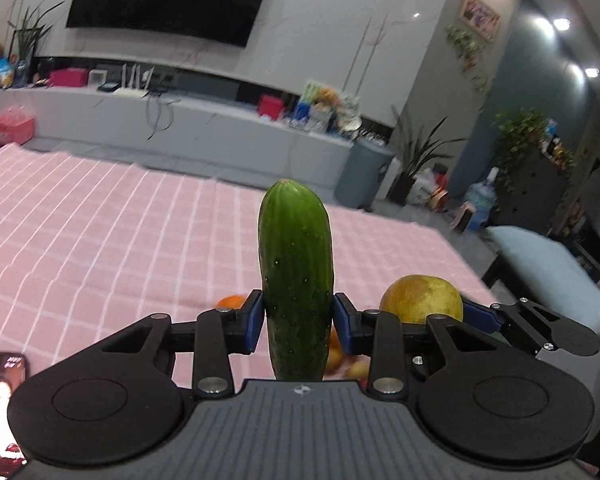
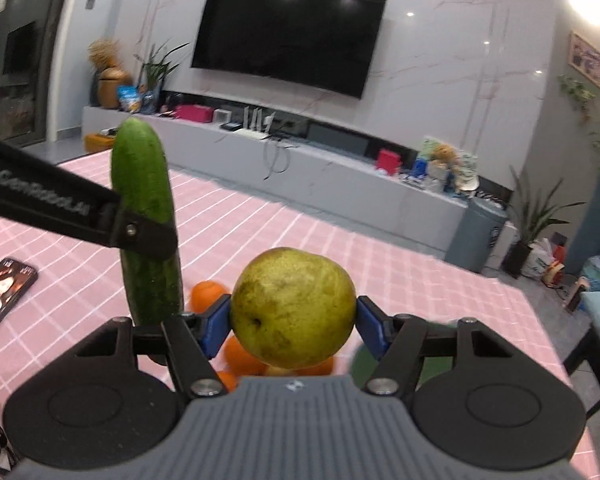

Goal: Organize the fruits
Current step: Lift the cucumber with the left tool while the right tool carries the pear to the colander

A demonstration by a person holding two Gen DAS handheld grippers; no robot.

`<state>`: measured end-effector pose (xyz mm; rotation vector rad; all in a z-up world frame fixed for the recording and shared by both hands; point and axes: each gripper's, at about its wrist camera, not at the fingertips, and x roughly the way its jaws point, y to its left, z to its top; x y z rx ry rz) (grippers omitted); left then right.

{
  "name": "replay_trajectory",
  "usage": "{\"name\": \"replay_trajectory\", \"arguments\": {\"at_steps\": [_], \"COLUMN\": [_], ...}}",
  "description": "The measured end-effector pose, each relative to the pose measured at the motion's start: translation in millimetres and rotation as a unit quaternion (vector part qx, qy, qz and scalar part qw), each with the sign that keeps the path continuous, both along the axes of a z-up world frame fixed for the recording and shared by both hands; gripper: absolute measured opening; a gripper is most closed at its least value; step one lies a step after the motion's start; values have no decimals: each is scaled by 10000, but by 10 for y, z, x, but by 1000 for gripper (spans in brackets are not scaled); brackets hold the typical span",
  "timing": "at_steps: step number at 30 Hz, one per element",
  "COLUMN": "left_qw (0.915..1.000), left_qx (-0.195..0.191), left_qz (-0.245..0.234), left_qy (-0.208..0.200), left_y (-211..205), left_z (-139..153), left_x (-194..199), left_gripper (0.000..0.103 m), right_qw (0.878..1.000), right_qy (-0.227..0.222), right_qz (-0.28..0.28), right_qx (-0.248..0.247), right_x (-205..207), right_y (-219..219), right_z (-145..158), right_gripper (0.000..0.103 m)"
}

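My left gripper (image 1: 298,322) is shut on a green cucumber (image 1: 296,268) that stands upright between its blue pads, above the pink checked tablecloth (image 1: 100,232). My right gripper (image 2: 294,322) is shut on a yellow-green pear (image 2: 294,308), held off the table. In the right wrist view the cucumber (image 2: 146,216) and the left gripper's black finger (image 2: 140,232) show at the left. In the left wrist view the pear (image 1: 422,300) shows at the right. Oranges (image 2: 206,294) lie on the cloth below both grippers, partly hidden.
A phone (image 2: 2,296) with a lit screen lies on the cloth at the left. A chair with a pale blue cushion (image 1: 552,272) stands off the table's right edge. Beyond the table runs a long TV bench (image 2: 300,168) with clutter and plants.
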<state>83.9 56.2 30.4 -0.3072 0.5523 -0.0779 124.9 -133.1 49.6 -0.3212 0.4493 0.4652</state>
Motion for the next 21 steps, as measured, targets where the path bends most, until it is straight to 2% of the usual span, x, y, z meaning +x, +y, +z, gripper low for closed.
{"name": "replay_trajectory", "arguments": {"at_steps": [5, 9, 12, 16, 21], "left_qw": [9992, 9970, 9950, 9922, 9865], "left_qx": [-170, -321, -321, -255, -172], "left_qz": [-299, -629, -888, -1217, -1501], "left_qy": [-199, -318, -319, -27, 639], "left_y": [-206, -416, -606, -886, -1075], "left_z": [193, 310, 292, 177, -108], "left_x": [155, 363, 544, 812, 1126], "left_gripper": [41, 41, 41, 41, 41], "right_qw": [9997, 9989, 9975, 9948, 9873], "right_qy": [188, 295, 348, 516, 929], "right_qz": [-160, -219, -273, -259, 7], "right_qx": [-5, -288, -559, -844, -1285], "right_x": [79, 179, 259, 387, 534], "right_y": [-327, -597, -791, -1010, -1123], "right_z": [231, 359, 390, 333, 121], "right_gripper": [62, 63, 63, 63, 62]}}
